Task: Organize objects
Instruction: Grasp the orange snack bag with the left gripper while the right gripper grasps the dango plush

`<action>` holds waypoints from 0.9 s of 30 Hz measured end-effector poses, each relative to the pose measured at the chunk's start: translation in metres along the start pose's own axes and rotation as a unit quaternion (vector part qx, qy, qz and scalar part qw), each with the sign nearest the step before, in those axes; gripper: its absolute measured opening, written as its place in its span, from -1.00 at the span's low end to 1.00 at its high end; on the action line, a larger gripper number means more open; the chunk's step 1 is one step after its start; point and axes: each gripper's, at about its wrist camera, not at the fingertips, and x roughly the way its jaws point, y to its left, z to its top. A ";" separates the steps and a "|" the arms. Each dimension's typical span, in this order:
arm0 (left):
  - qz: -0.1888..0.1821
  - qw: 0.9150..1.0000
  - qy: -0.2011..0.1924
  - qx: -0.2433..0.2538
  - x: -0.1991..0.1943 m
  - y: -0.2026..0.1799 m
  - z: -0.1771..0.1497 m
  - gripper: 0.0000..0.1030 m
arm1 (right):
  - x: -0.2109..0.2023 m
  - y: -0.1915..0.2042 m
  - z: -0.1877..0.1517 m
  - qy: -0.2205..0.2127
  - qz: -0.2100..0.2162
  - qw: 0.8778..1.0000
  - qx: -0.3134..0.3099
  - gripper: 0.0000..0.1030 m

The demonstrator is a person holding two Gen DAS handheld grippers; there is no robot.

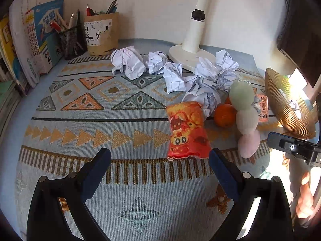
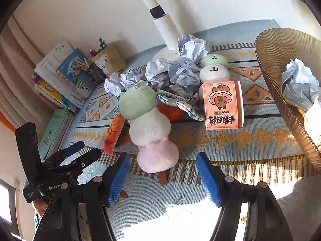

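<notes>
Writing first: the pink card [image 2: 221, 105] propped beside the plush toy carries a cartoon animal, the Latin word "DOREA" or something close to it, and a row of Chinese characters, all upside down in the right wrist view. "GenRob" is printed on the body of the left gripper [image 2: 84, 150] as seen from the right wrist. The kraft pen pot [image 1: 101, 34] has a white label with black brush characters, and the books [image 1: 34, 40] leaning at the back left show Chinese titles too small to read.

The red snack packet [image 1: 187, 130] lies flat on the patterned cloth [image 1: 90, 124], its long axis running away from the left gripper and its near end just beside that gripper's right finger. The three-ball plush toy [image 2: 148, 124] lies lengthwise too, pink end towards the right gripper [image 2: 162, 178], green end pointing to the crumpled paper balls [image 1: 174, 68]. An orange [image 1: 224, 115] sits between packet and plush. One more paper ball [image 2: 299, 84] lies in the gold ribbed basket [image 2: 280, 48] at the right.

Both claws are spread with nothing between the pads.
</notes>
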 end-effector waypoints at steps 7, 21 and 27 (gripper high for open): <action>-0.013 1.000 0.024 0.002 0.039 -0.020 0.013 0.76 | 0.022 0.027 0.009 -0.026 -0.055 0.997 -0.055 0.31; -0.038 0.999 0.015 0.022 0.024 -0.029 0.009 -0.35 | 0.001 0.035 -0.002 -0.042 -0.067 0.995 -0.060 -0.13; -0.052 0.998 -0.018 0.034 -0.021 -0.043 -0.017 -0.35 | -0.051 0.029 -0.044 -0.021 -0.100 0.994 -0.047 -0.12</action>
